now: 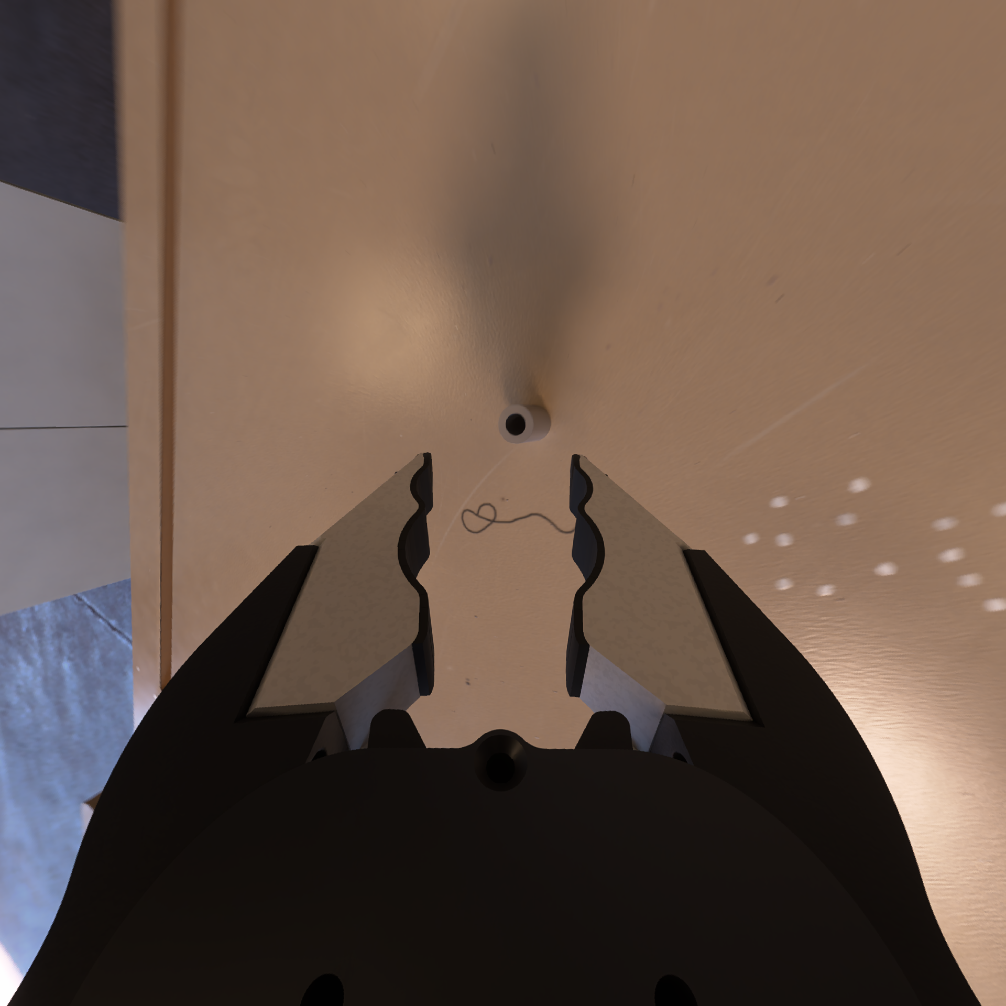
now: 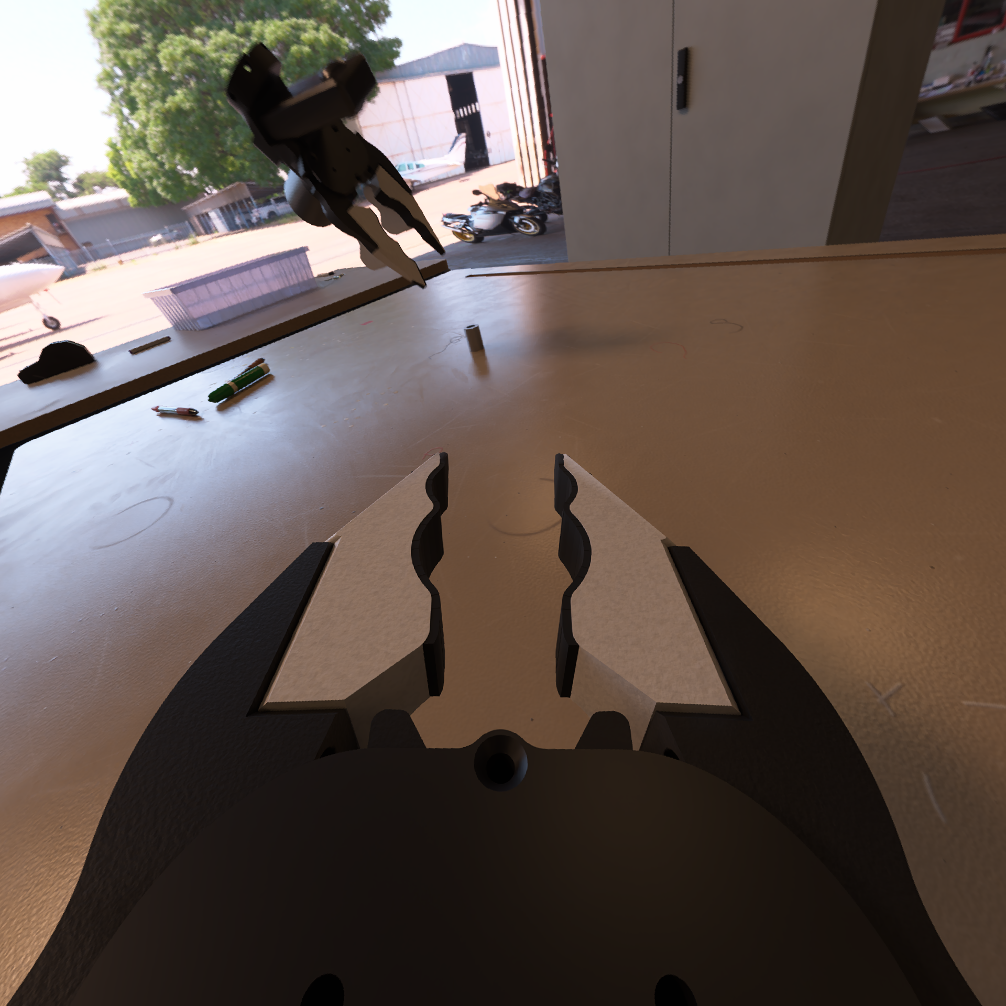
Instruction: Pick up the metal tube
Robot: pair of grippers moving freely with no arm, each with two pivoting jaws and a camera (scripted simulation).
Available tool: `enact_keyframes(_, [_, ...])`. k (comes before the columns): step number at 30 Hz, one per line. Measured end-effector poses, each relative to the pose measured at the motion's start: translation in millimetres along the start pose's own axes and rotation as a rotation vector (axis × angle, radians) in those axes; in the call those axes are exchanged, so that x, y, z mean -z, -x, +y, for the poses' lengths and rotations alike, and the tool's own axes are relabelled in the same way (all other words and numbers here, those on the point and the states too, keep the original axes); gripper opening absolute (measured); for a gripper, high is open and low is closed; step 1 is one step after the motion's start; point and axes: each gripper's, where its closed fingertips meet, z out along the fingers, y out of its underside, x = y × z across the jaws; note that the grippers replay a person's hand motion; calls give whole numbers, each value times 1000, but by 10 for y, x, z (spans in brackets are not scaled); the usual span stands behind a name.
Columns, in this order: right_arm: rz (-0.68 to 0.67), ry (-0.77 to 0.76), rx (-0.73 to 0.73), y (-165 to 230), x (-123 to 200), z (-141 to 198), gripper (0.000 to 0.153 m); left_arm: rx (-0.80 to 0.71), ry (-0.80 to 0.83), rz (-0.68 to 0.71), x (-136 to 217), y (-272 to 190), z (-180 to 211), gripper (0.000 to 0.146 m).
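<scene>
**Metal tube not yet grasped; approach from above under way**

The metal tube (image 1: 521,423) is seen standing upright on the desk (image 1: 707,218), free of any contact. In the left wrist view it lies just beyond the tips of the left hand-held gripper (image 1: 501,462), which is held wide, with nothing between its fingers (image 1: 370,588). A thin dark scribble (image 1: 490,520) on the desk surface is visible between the fingers, nearer to the camera than the tube.

In the right wrist view the left hand-held gripper (image 2: 430,267) is shown raised above the tube (image 2: 474,338) and tilted down toward it. The right hand-held gripper (image 2: 501,462) is kept well apart from the tube, low over the desk, moderately wide and empty. A green marker (image 2: 239,382) and a small pen (image 2: 177,410) lie to the left of the tube.

It is judged that only the approach is done. The descent, the closing on the tube and the lift are left.
</scene>
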Motion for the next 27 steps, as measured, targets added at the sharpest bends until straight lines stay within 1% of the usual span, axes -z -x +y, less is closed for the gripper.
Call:
enact_keyframes(2, [19, 4, -5, -47, 11, 3, 41, -55, 71, 63, -313, 16, 102, 52])
enact_keyframes(4, [24, -16, -8, -61, 18, -24, 42, -58, 95, 142, -526, -1, 135, 53])
enact_keyframes(7, [-1, -29, -31, -47, 1, -41, 42, -33, 101, 258, -700, -43, 123, 52])
enact_keyframes(10, [-30, -42, -49, -16, -24, -62, 43, -51, 136, 300, -812, -54, 161, 50])
enact_keyframes(12, [-46, -40, -61, 0, -41, -54, 43, -77, 176, 320, -867, -90, 225, 42])
enact_keyframes(13, [-47, -31, -61, 1, -50, -36, 42, -103, 197, 312, -896, -98, 263, 37])
enact_keyframes(14, [-47, -19, -57, 3, -57, -18, 42, -129, 207, 297, -918, -100, 280, 35])
enact_keyframes(17, [-52, -7, -50, 21, -70, 3, 42, -158, 174, 277, -930, -116, 265, 31])
enact_keyframes(21, [-66, -5, -60, 55, -66, -4, 42, -258, 170, 214, -916, -109, 275, 25])
enact_keyframes(23, [-67, -14, -61, 70, -51, -26, 42, -308, 197, 130, -880, -43, 287, 24])
enact_keyframes(25, [-71, -22, -61, 91, -32, -45, 42, -342, 162, 13, -762, 36, 213, 24])
enact_keyframes(27, [-73, -22, -51, 115, -18, -46, 42, -331, 106, -95, -545, 94, 79, 24])
